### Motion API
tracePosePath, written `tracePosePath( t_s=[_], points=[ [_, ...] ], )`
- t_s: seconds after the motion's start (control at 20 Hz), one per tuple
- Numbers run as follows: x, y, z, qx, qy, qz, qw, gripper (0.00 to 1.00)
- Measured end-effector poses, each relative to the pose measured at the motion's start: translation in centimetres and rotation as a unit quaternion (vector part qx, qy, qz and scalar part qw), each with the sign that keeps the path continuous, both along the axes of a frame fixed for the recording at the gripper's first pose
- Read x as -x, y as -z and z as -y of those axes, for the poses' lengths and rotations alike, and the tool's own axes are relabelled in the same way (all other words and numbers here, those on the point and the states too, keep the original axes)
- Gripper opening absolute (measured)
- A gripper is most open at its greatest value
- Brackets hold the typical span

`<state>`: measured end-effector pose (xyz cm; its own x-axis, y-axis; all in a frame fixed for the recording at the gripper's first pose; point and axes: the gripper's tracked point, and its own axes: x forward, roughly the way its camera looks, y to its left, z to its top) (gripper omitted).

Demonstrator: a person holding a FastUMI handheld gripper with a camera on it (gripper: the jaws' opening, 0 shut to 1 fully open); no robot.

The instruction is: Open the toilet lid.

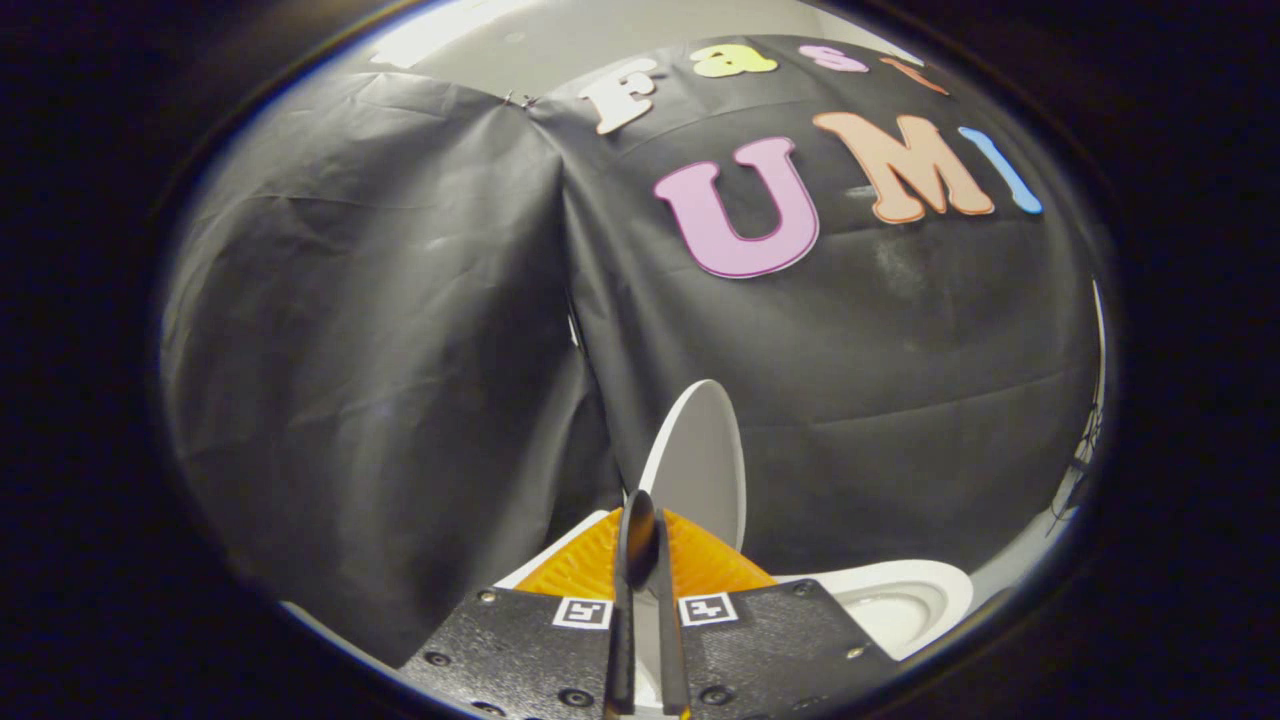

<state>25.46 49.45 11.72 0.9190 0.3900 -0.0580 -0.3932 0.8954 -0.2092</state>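
white toilet lid (697, 462) raised upright; gripper (640, 525) nearly closed, empty.

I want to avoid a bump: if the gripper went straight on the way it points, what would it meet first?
Probably the raised toilet lid, which stands upright just ahead of the nearly closed gripper. Past it hangs the black cloth wall. Depth is hard to judge here.

Smooth, glossy toilet lid (697, 462) and bowl (900, 600); matt, creased cloth wall (380, 330); ribbed pads (590, 562) on the jaws.
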Motion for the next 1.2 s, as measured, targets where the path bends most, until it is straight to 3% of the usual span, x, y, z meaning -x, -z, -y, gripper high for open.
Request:
tracePosePath(
  t_s=[0.55,0.9,1.2],
  points=[
    [-0.7,4.4,-9.0,0.084,-0.049,-0.02,0.995,0.11],
    [-0.6,5.6,-11.0,0.077,-0.07,-0.024,0.994,0.12],
    [-0.6,6.2,-12.0,0.107,-0.07,-0.025,0.992,0.13]
  ],
)
